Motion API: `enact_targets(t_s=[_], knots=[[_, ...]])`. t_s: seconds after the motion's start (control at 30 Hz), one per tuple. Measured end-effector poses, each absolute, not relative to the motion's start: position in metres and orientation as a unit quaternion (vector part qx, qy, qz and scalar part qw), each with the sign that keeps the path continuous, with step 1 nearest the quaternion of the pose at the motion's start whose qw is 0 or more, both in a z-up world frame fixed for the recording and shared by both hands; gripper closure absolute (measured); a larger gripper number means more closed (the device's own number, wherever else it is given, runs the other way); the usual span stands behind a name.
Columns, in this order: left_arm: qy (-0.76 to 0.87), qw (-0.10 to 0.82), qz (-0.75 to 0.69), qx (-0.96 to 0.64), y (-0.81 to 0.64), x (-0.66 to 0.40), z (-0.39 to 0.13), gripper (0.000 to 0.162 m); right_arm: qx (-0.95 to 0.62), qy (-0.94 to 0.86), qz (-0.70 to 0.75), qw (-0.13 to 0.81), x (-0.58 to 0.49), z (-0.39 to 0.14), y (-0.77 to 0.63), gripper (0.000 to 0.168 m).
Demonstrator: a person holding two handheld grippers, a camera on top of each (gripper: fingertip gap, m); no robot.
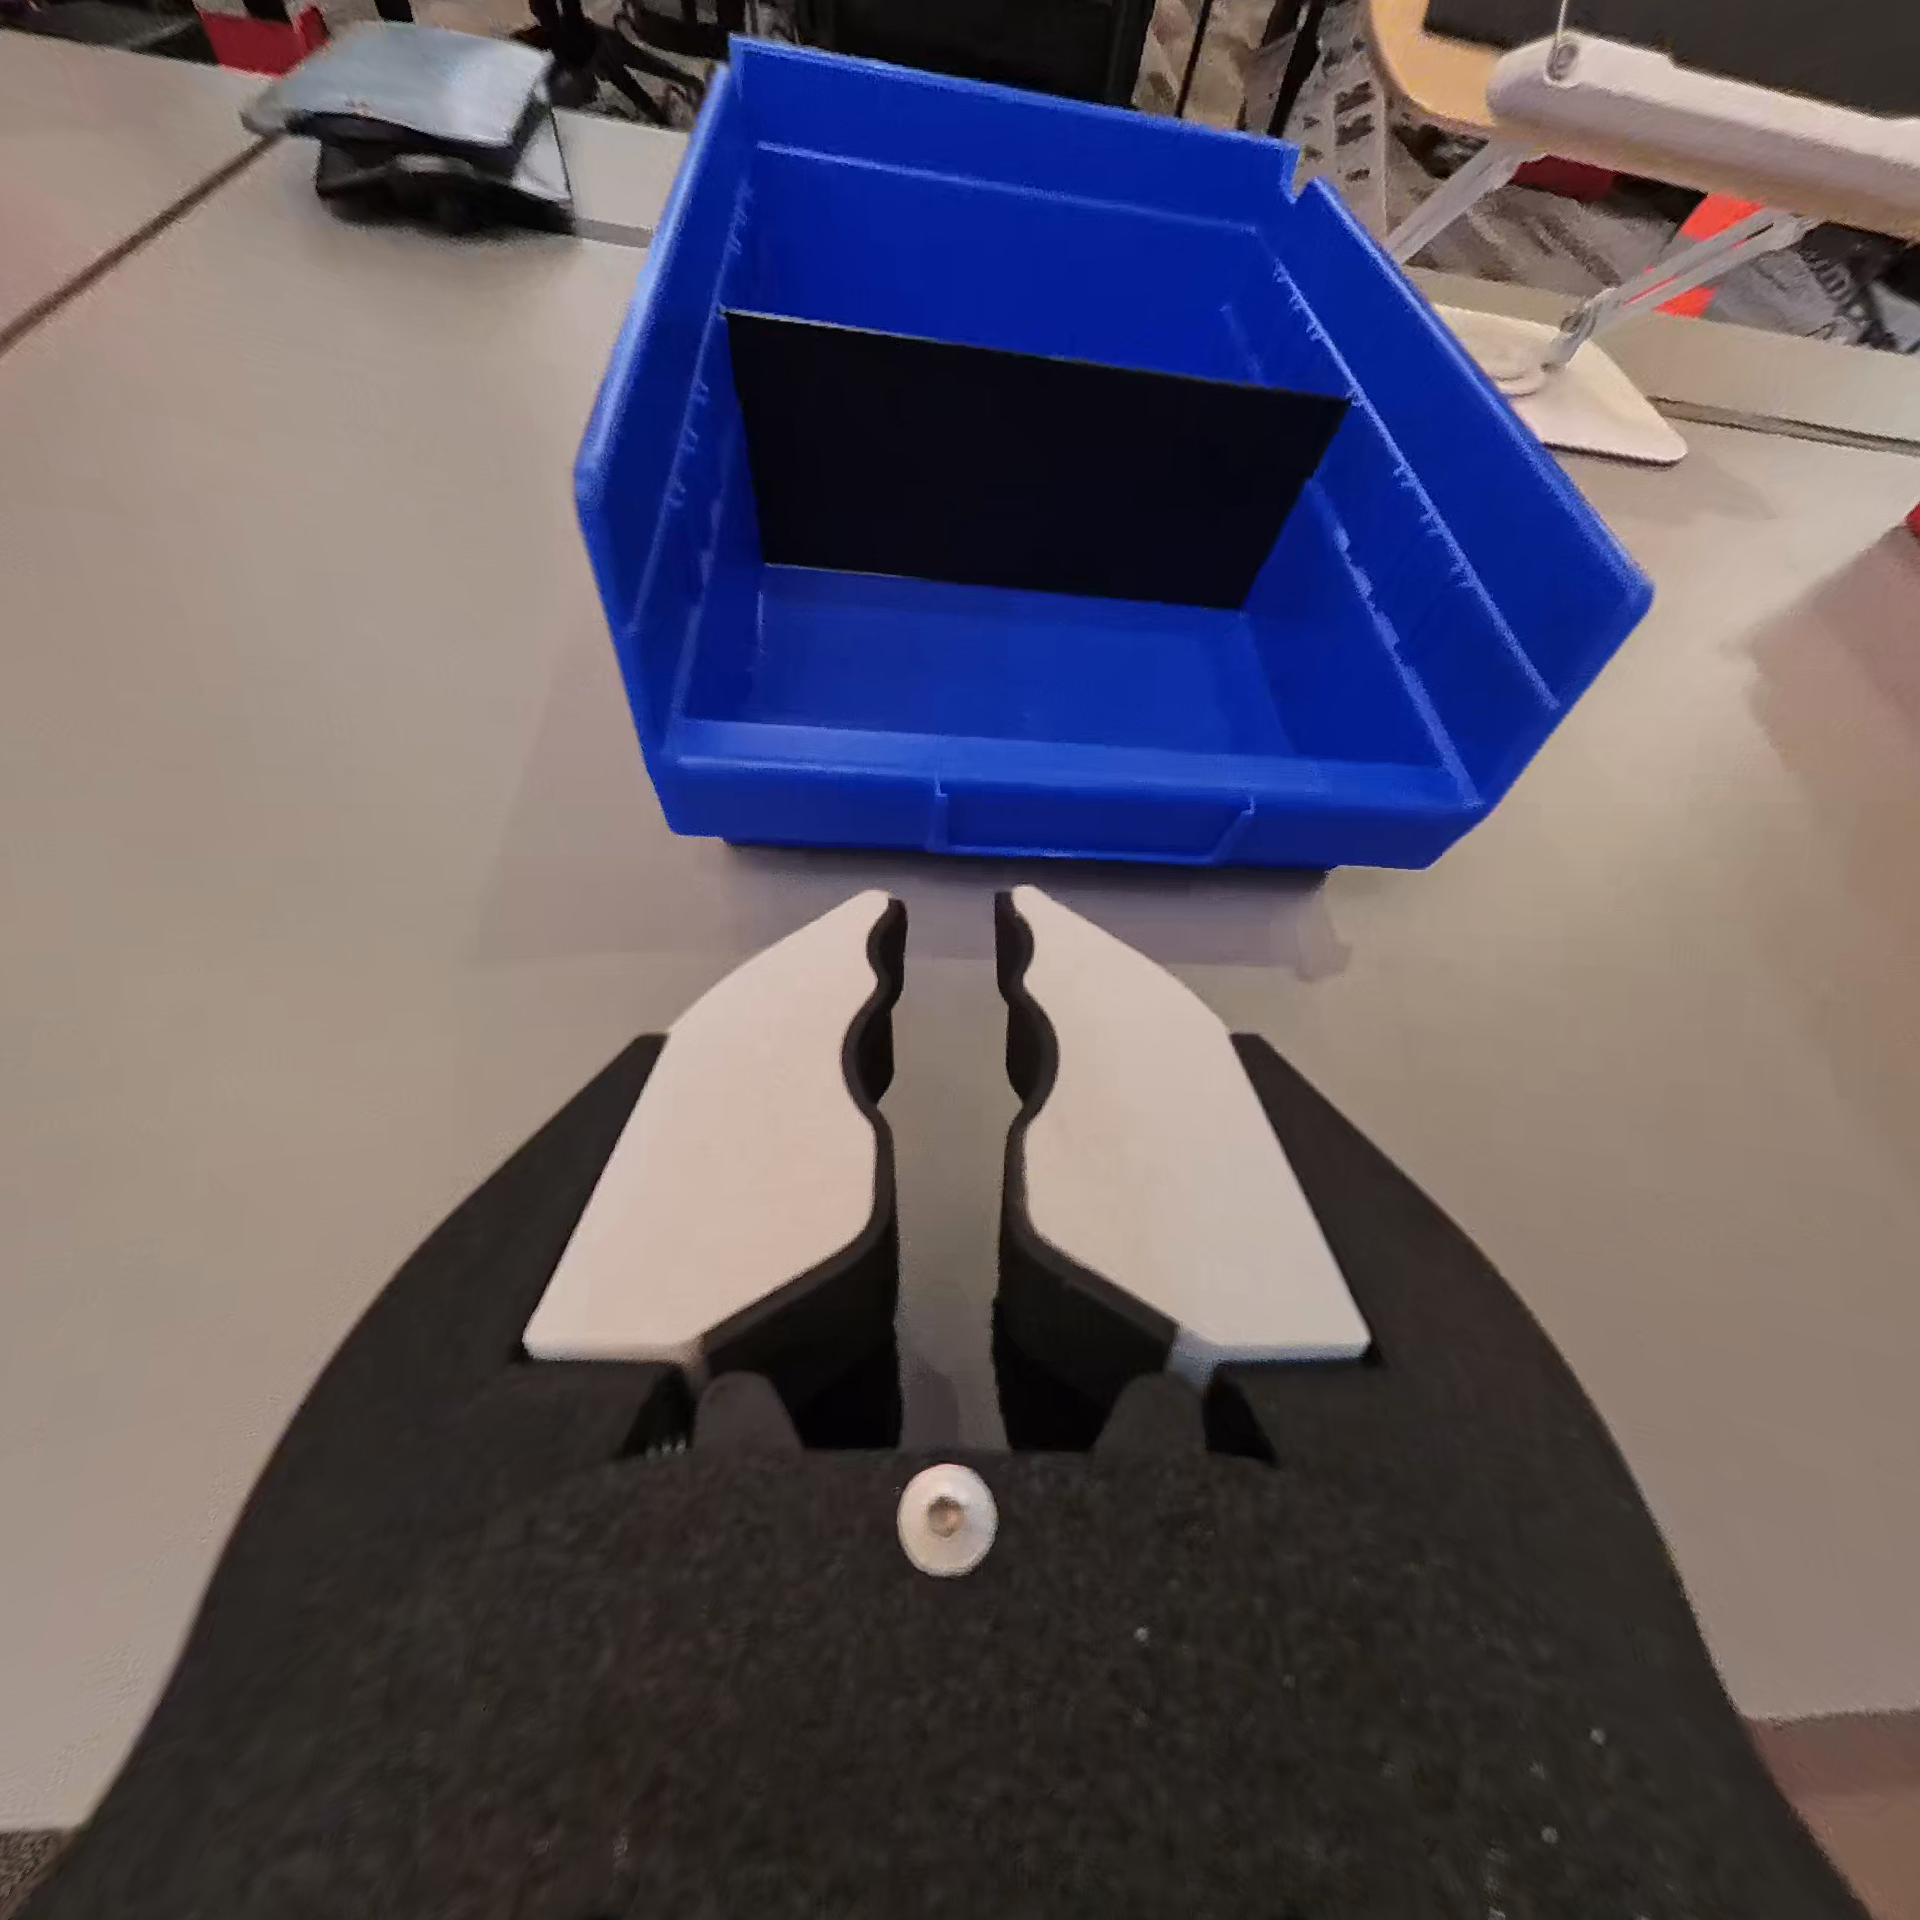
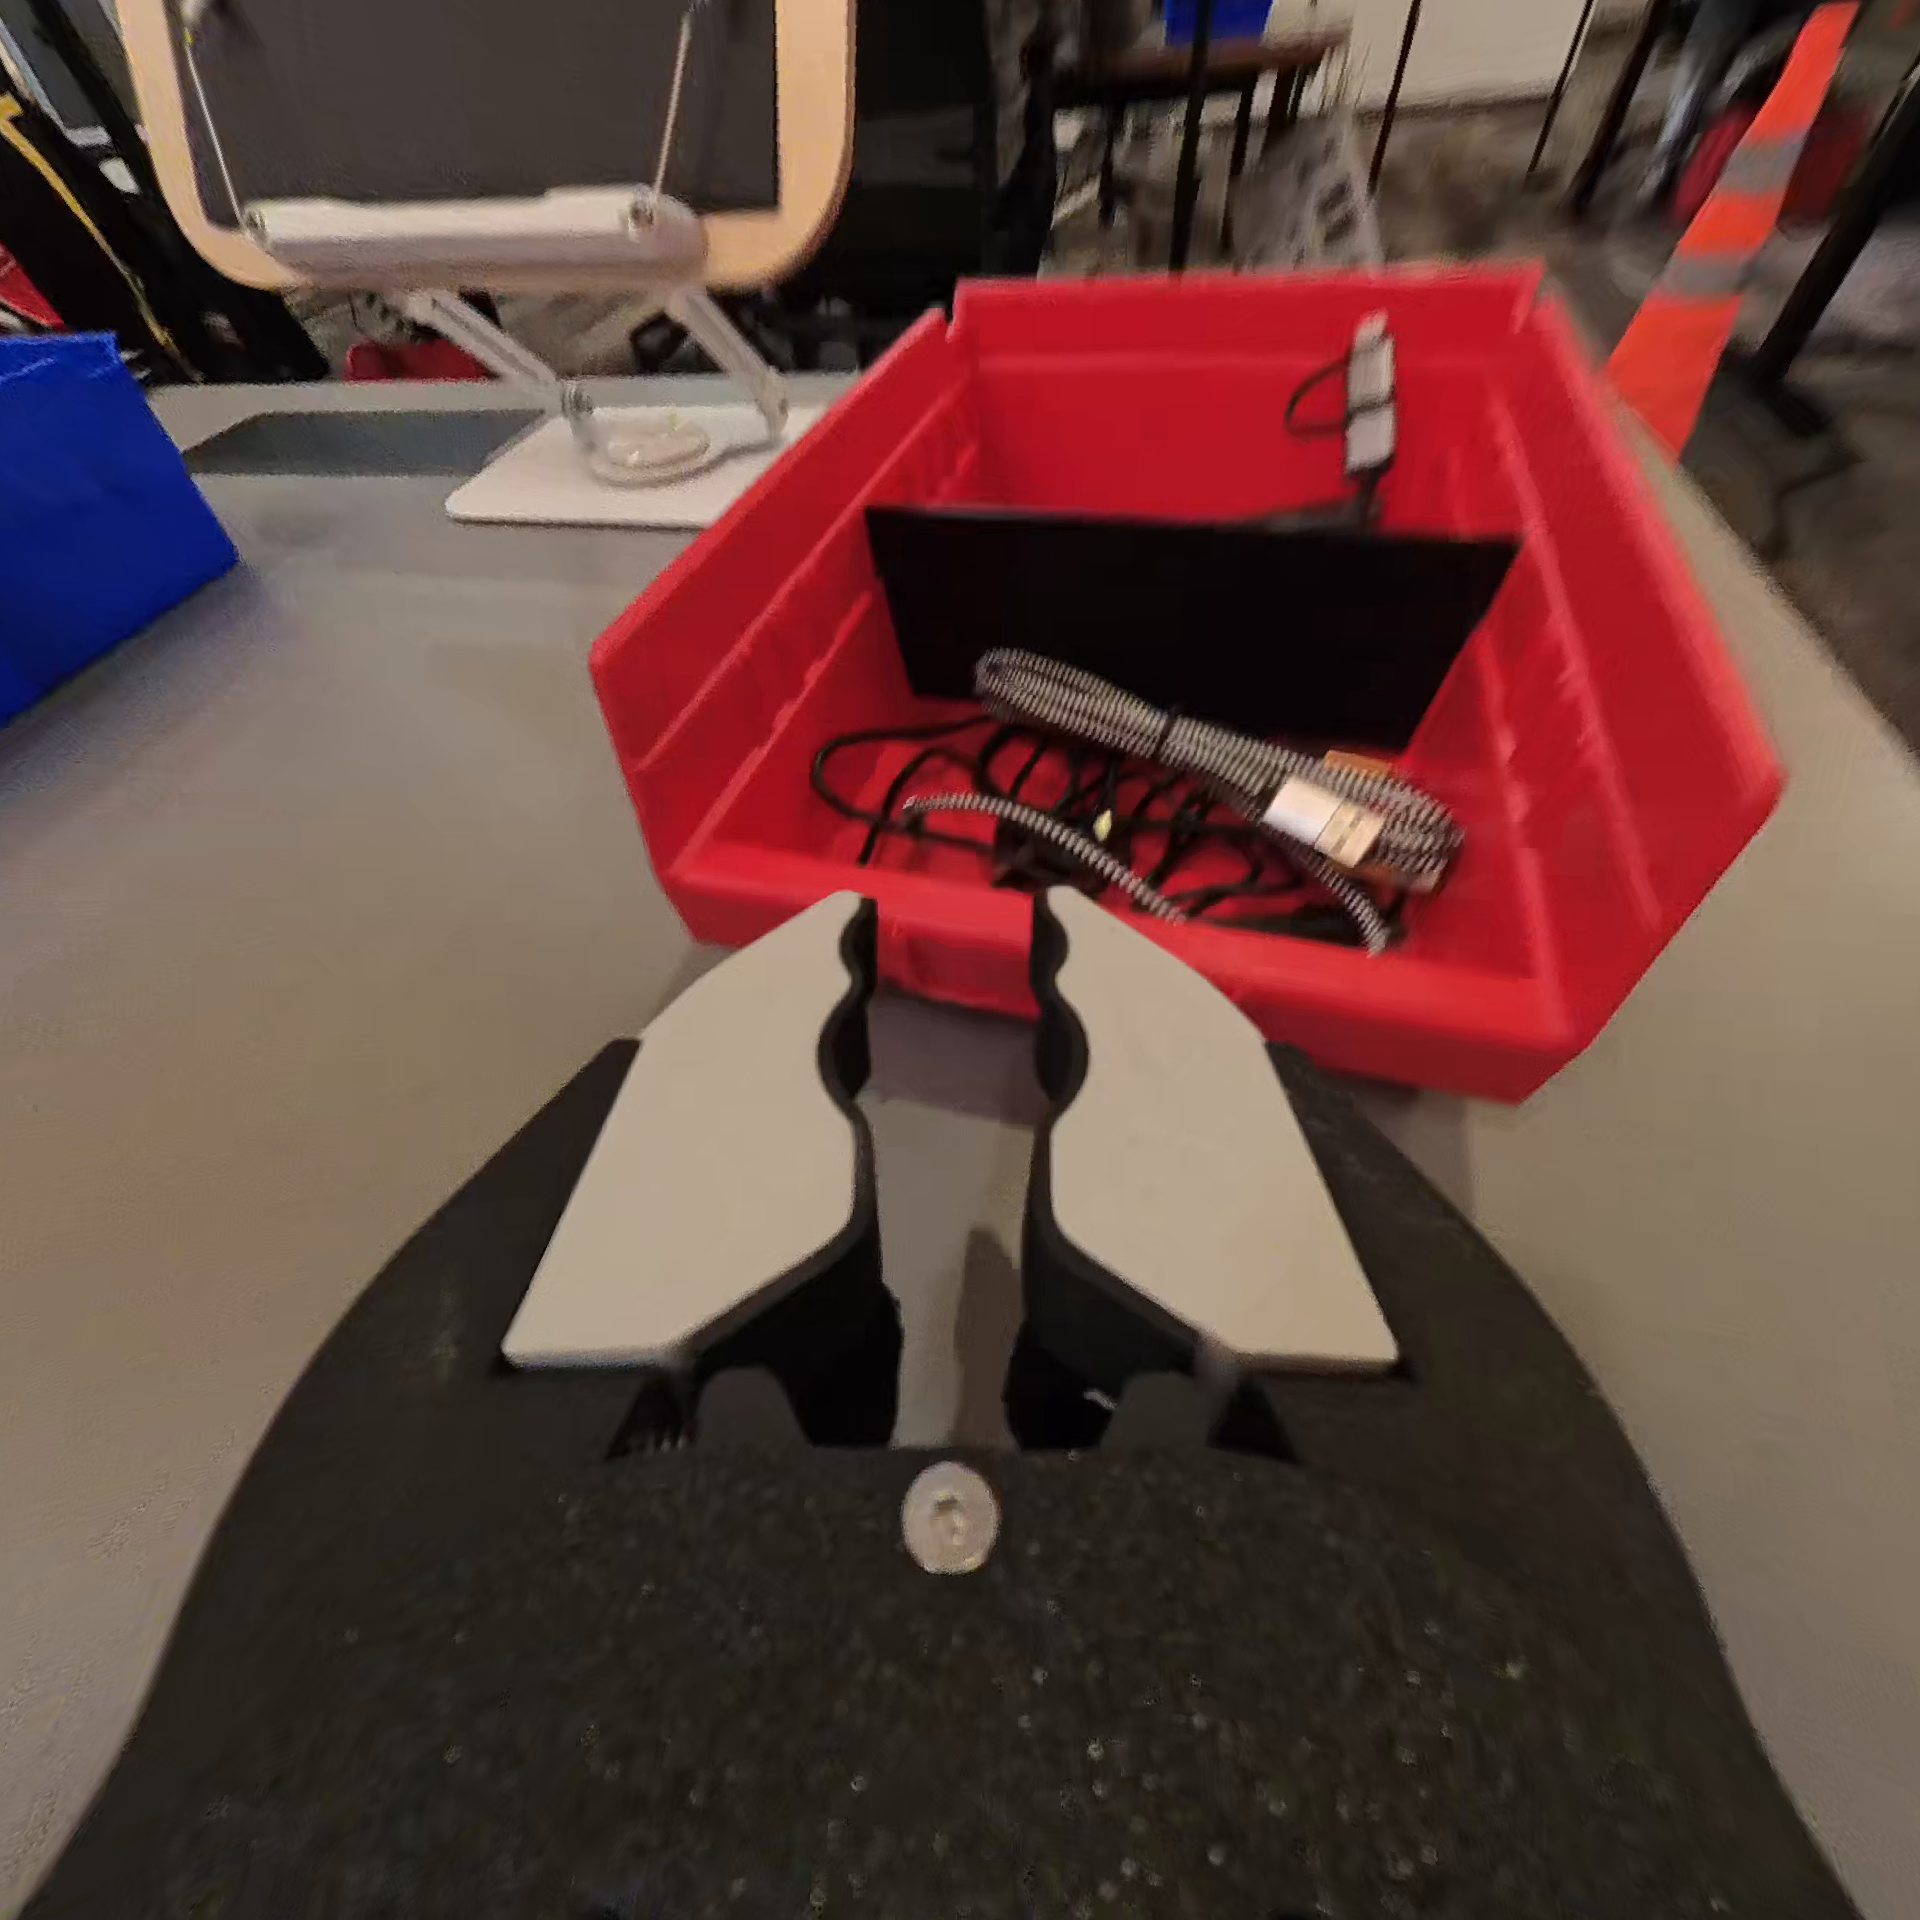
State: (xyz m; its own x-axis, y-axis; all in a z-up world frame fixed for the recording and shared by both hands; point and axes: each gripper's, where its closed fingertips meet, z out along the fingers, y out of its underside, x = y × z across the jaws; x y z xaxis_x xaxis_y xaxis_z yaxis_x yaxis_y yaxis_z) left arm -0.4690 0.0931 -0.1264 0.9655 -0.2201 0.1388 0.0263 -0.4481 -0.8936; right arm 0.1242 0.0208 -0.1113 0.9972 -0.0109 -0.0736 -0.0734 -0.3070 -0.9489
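Jaws of both grippers part-open and empty: left gripper (image 1: 950, 909) faces blue bin (image 1: 1049, 831) on bench (image 1: 260, 727), right gripper (image 2: 954, 914) at red bin (image 2: 1351, 997) front lip, braided cable (image 2: 1216, 758) just beyond, lying crosswise.

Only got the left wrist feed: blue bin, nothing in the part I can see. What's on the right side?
Observer: The right tool faces a red bin on the same grey table.
Operator: Anything in it?
Observer: Yes, the front compartment holds a bundled braided cable on top of loose black cables.
Operator: Behind its divider?
Observer: Another cable with a grey plug leans against the back wall, behind the black divider.
Operator: Right tool holding anything?
Observer: No, it is open and short of the bin's front lip.
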Motion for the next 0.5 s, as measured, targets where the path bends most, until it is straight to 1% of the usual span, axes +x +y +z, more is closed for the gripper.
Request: enact_targets(t_s=[0.13, 0.2, 0.5], knots=[[0.062, 0.505, -0.117, -0.853, 0.09, -0.47, -0.135, 0.145, -0.812, 0.005, 0.018, 0.584, 0.127, -0.115, 0.031, 0.142], [0.065, 0.503, -0.113, -0.854, 0.088, -0.471, -0.136, 0.145, -0.822, 0.003, 0.021, 0.569, 0.124, -0.123, 0.033, 0.142], [0.053, 0.492, -0.129, -0.859, 0.086, -0.476, -0.14, 0.145, -0.829, -0.001, 0.032, 0.558, 0.117, -0.13, 0.037, 0.14]])
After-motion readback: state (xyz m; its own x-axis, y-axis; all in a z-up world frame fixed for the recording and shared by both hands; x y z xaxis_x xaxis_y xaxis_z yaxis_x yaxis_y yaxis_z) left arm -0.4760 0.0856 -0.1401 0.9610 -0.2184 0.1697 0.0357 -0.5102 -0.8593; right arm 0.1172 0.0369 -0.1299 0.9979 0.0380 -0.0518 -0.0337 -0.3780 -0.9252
